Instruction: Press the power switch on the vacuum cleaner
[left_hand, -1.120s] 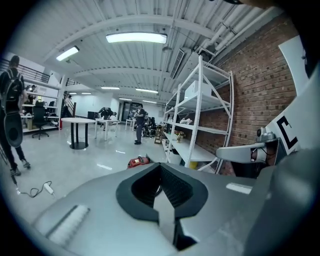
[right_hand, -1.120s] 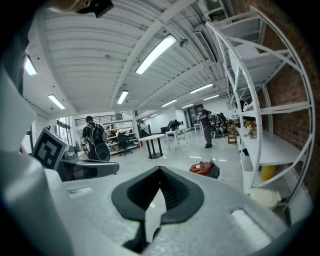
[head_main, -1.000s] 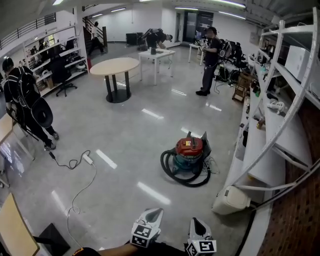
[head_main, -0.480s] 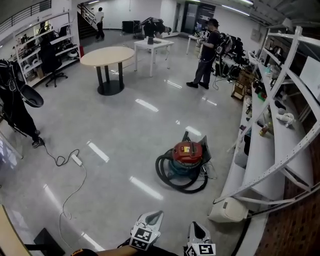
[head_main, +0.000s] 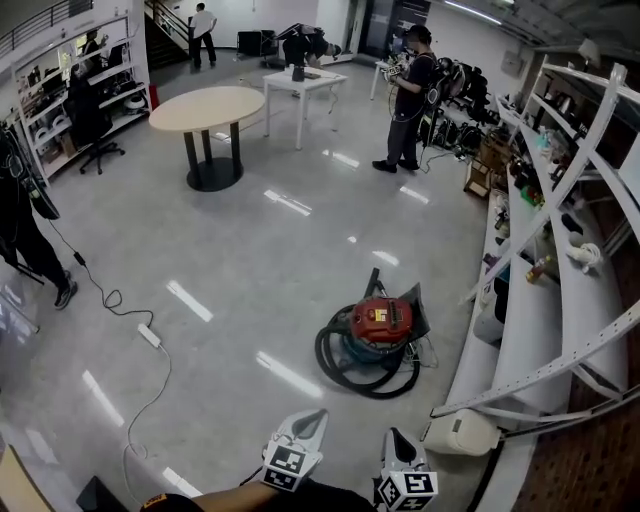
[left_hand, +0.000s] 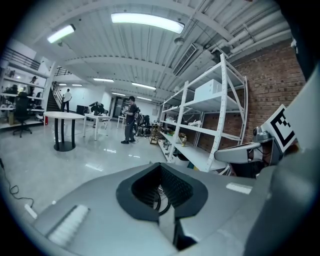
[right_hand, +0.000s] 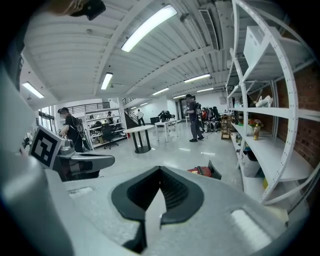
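The vacuum cleaner (head_main: 379, 322) stands on the grey floor right of centre, with a red top, a teal body and a black hose (head_main: 340, 368) coiled around its base. It is upright and some way ahead of both grippers. My left gripper (head_main: 315, 417) and right gripper (head_main: 392, 437) sit at the bottom edge of the head view, side by side, pointing towards it. Both are shut with nothing held. In the right gripper view the red vacuum cleaner (right_hand: 202, 171) shows just past the shut right gripper (right_hand: 160, 169). The left gripper (left_hand: 161, 165) points along the shelving side.
White metal shelving (head_main: 560, 300) runs along the right wall, with a white box-like unit (head_main: 462, 432) on the floor at its foot. A power strip and cable (head_main: 150, 336) lie at left. A round table (head_main: 207, 107) and a standing person (head_main: 405, 95) are farther off.
The head view has advanced and tipped down, so the vacuum cleaner sits lower and slightly larger in view. Both grippers keep their place at the bottom edge, still shut.
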